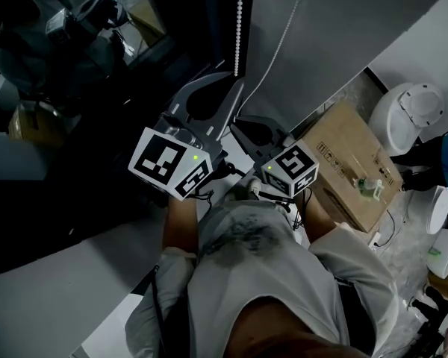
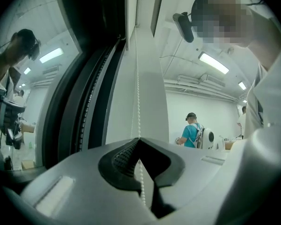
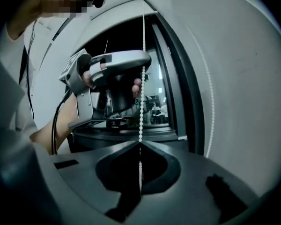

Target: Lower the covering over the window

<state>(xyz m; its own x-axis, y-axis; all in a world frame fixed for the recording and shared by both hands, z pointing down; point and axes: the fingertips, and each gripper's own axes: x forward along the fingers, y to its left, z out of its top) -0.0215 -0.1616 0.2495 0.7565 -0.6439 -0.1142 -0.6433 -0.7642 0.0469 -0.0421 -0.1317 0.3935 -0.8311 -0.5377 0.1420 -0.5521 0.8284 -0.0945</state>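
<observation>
Close beside the window frame (image 2: 84, 107), the left gripper (image 2: 139, 138) and right gripper (image 3: 139, 142) hold fingers clamped on the bead chain (image 3: 143, 55).

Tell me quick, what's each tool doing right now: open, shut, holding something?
Left tool: closed, pinching the bead chain.
Right tool: closed, also pinching the bead chain.

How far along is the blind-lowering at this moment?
Done: both grips are taken. The left gripper and right gripper are each shut on the bead chain, left above right. In hand: pulling that chain. Remaining: covering the window glass, which is bare where it shows.
</observation>
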